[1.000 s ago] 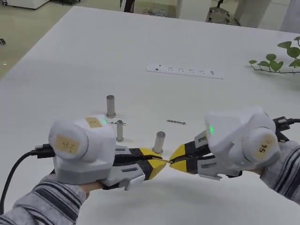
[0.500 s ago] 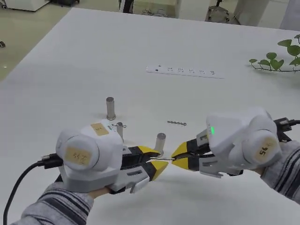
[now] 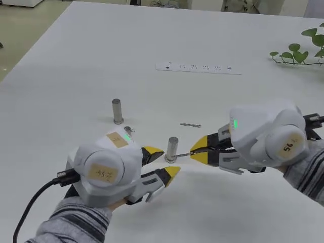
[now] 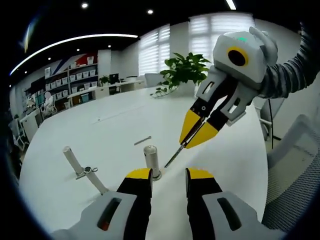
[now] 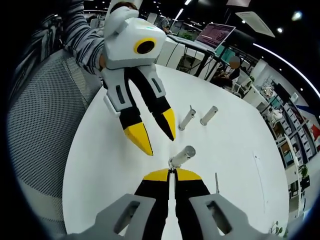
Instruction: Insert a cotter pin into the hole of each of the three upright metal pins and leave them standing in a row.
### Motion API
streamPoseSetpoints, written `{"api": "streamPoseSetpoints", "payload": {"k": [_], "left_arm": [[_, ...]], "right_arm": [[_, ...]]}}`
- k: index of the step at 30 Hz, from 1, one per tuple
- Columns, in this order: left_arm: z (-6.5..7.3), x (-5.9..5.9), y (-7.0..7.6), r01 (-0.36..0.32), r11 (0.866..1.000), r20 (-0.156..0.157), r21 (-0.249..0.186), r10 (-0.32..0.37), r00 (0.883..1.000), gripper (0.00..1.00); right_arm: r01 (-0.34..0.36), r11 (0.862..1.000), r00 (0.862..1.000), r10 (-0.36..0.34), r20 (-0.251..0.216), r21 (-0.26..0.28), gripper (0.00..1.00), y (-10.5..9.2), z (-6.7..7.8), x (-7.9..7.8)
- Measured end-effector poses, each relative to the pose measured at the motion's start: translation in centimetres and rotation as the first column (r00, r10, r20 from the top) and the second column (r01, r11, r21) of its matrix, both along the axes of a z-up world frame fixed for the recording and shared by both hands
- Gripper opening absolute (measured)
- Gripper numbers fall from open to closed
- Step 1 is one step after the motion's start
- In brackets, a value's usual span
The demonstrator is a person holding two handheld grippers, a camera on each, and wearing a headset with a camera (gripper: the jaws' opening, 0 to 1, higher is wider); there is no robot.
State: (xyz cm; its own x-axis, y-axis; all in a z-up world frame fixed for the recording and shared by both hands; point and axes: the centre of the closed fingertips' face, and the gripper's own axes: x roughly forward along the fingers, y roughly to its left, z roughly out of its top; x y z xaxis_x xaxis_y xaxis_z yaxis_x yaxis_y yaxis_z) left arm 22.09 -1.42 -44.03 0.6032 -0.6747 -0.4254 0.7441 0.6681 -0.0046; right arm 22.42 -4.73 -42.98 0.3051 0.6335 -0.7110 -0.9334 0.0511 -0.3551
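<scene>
Left gripper [image 4: 170,176] at bottom, yellow-tipped jaws apart, nothing btw them. Just past left jaw tip: upright metal pin [image 4: 151,160] on white table [image 4: 100,125]. From upper right, right gripper [image 4: 186,143] pinched on cotter pin [image 4: 172,156], free end pointing down, close beside the pin. Further left, two more pins [image 4: 72,160], one w/ small loop at its side. Loose cotter pin [image 4: 142,141] lying beyond. Plant [image 4: 185,70] at far edge.

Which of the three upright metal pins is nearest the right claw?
The front pin, right at the tip of the cotter pin that the right claw holds. The back pin and the middle pin stand farther off.
</scene>
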Motion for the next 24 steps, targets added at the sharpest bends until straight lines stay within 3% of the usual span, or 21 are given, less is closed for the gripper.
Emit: {"api": "streamPoseSetpoints", "payload": {"k": [2, 5, 16, 24], "left_arm": [[-0.4, 0.6, 0.3, -0.021, 0.999, 0.006, 0.024, 0.021, 1.0, 0.25], [-1.1, 1.3, 0.2, -0.038, 0.999, -0.011, 0.036, 0.038, 0.999, 0.23], [-0.9, 0.7, -0.6, -0.019, 0.999, -0.009, 0.03, 0.019, 1.0, 0.24], [-0.6, 0.3, -0.2, 0.0, 0.998, 0.016, 0.062, -0.001, 1.0, 0.19]], "right_arm": [[0.008, 1.0, 1.0, -0.008, 0.0, 0.005, 0.0, -0.3, 0.0, 0.2], [0.016, 1.0, 1.0, -0.015, -0.012, 0.018, 0.0, -0.5, -0.2, 0.2], [0.015, 0.999, 1.0, -0.015, -0.014, 0.048, 0.0, -0.5, 0.2, -0.2], [-0.004, 0.987, 0.997, 0.016, -0.071, 0.159, 0.0, 1.0, 2.3, -1.4]]}}
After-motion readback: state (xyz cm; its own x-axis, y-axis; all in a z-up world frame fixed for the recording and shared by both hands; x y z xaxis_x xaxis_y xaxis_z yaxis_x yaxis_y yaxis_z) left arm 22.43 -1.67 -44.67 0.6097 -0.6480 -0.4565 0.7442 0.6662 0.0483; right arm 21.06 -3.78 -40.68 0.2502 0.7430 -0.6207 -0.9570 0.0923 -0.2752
